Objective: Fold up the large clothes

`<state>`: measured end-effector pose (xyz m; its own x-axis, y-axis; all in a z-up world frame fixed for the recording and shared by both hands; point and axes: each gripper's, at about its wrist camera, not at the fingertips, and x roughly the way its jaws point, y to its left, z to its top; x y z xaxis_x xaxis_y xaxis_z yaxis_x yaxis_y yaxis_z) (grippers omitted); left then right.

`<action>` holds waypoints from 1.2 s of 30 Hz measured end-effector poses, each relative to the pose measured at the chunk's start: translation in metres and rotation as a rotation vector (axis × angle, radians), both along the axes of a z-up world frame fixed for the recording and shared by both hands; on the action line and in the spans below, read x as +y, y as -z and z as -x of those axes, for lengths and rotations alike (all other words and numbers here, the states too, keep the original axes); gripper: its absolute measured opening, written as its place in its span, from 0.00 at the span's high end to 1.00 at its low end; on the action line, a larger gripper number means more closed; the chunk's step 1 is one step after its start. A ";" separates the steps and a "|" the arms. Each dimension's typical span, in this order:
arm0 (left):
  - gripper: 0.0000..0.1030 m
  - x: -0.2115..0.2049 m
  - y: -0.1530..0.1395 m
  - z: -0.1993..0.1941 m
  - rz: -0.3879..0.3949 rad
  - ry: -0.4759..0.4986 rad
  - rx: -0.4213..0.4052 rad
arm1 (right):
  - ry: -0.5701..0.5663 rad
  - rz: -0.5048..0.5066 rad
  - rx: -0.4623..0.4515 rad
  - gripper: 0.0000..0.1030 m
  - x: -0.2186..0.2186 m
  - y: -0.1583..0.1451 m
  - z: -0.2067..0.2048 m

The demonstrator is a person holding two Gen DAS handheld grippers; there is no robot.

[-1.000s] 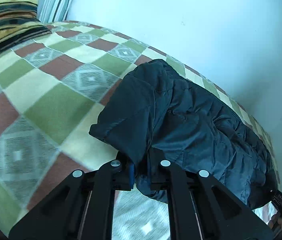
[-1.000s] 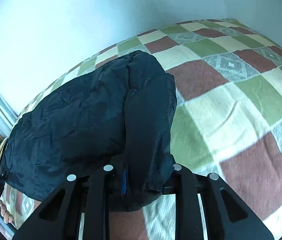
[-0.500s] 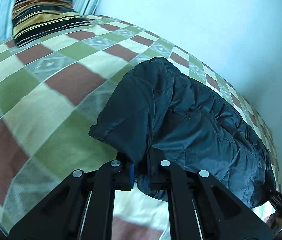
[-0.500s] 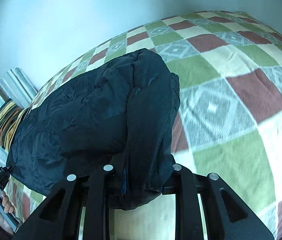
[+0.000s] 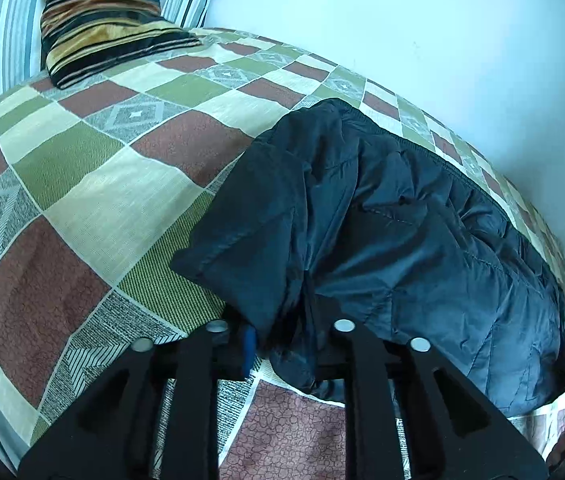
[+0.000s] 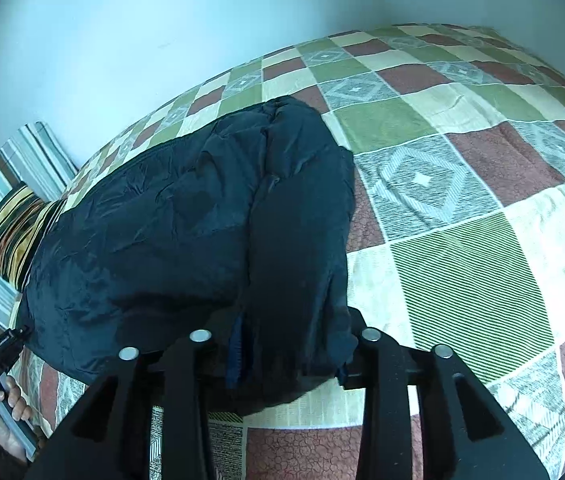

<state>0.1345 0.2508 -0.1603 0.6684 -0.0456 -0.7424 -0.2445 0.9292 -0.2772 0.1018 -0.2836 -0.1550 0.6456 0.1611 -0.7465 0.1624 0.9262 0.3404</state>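
A bed covered by a checked bedspread [image 5: 94, 208] in green, brick red and cream fills both wrist views, set against a pale wall, with a striped cushion [image 5: 102, 20] at its far end. On the bedspread lies a dark quilted jacket [image 5: 402, 232], bunched into a long bundle. Its long axis runs crosswise between the two hands, from the left gripper [image 5: 282, 344] at one end to the right gripper [image 6: 286, 356] at the other, so each hand is at its own end and neither is nearer overall. The jacket lies straight ahead of both pairs of tongs and slightly below them. Both tools tilt down toward the bed at a similar steep slant. The left jaws have just been opening; a fold of jacket cloth hangs between them, and they look loose around it rather than pinching. The right jaws have also just been opening and stand wider, with the thick end of the jacket between them, again seemingly no longer squeezed. In the right wrist view, a person's hand [image 6: 6, 420] holding the other tool's handle shows at the lower left edge.
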 end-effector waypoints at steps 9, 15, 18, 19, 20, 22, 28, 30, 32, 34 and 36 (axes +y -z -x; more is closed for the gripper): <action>0.55 0.016 0.003 0.007 0.054 -0.029 0.006 | 0.068 0.148 -0.048 0.60 -0.001 -0.038 0.021; 0.44 0.021 0.007 0.003 0.088 -0.034 0.012 | 0.022 0.137 -0.111 0.60 0.021 -0.064 0.022; 0.43 0.021 0.008 -0.002 0.108 -0.022 0.014 | -0.048 0.092 -0.095 0.60 0.044 -0.061 0.009; 0.43 0.021 0.007 -0.003 0.108 -0.018 0.013 | -0.072 0.073 -0.088 0.60 0.053 -0.058 0.003; 0.42 0.021 0.007 -0.004 0.108 -0.012 0.012 | -0.091 0.055 -0.084 0.60 0.062 -0.056 0.000; 0.40 0.022 0.006 -0.004 0.108 -0.006 0.013 | -0.132 0.044 -0.082 0.60 0.081 -0.054 -0.011; 0.28 0.038 -0.001 -0.006 0.082 -0.003 0.028 | -0.201 0.071 -0.076 0.60 0.132 -0.051 -0.041; 0.27 0.045 -0.006 -0.009 0.071 0.004 0.031 | -0.211 0.076 -0.065 0.60 0.146 -0.049 -0.050; 0.26 0.050 -0.010 -0.015 0.056 0.021 0.038 | -0.216 0.082 -0.063 0.60 0.156 -0.049 -0.057; 0.25 0.054 -0.015 -0.025 0.041 0.046 0.048 | -0.220 0.093 -0.065 0.60 0.165 -0.049 -0.062; 0.25 0.055 -0.018 -0.039 0.042 0.092 0.059 | -0.224 0.112 -0.066 0.60 0.173 -0.048 -0.066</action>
<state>0.1737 0.3058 -0.1419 0.6148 -0.1366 -0.7768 -0.1761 0.9363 -0.3040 0.1675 -0.1104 -0.1074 0.6511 0.2240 -0.7252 -0.0702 0.9691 0.2363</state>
